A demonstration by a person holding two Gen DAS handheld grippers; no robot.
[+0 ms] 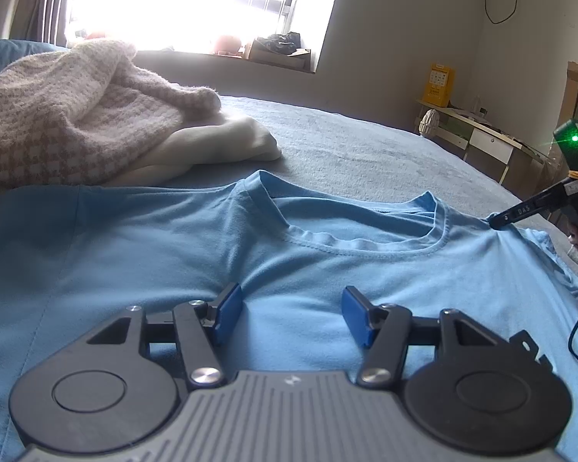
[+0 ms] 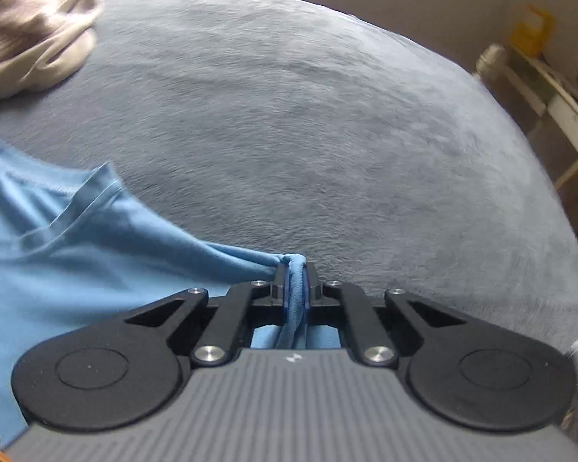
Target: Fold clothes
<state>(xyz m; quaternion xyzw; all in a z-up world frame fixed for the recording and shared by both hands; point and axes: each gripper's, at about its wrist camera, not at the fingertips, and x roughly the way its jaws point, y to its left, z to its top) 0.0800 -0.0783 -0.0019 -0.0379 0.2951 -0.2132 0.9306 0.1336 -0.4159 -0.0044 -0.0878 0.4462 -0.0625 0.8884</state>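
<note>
The letters "DAS" are read on the right tool (image 2: 296, 283), clamped on a shoulder fold of the light blue cotton T-shirt (image 1: 250, 246). The shirt is spread on the grey-blue bed (image 1: 366, 146), under the widely parted, empty left tool (image 1: 291, 313). A beige houndstooth knit blanket (image 1: 57, 115) is heaped beyond.

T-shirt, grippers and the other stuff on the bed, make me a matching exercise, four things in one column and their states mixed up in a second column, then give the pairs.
Things:
1. left gripper
2. right gripper
3. T-shirt
4. checked sweater

States:
A. light blue, spread on the bed, neckline facing up
B. shut on a bunched bit of fabric
C. open, over the shirt's chest
D. piled in a heap, far left of the bed

Pairs: 1-C, 2-B, 3-A, 4-D
</note>
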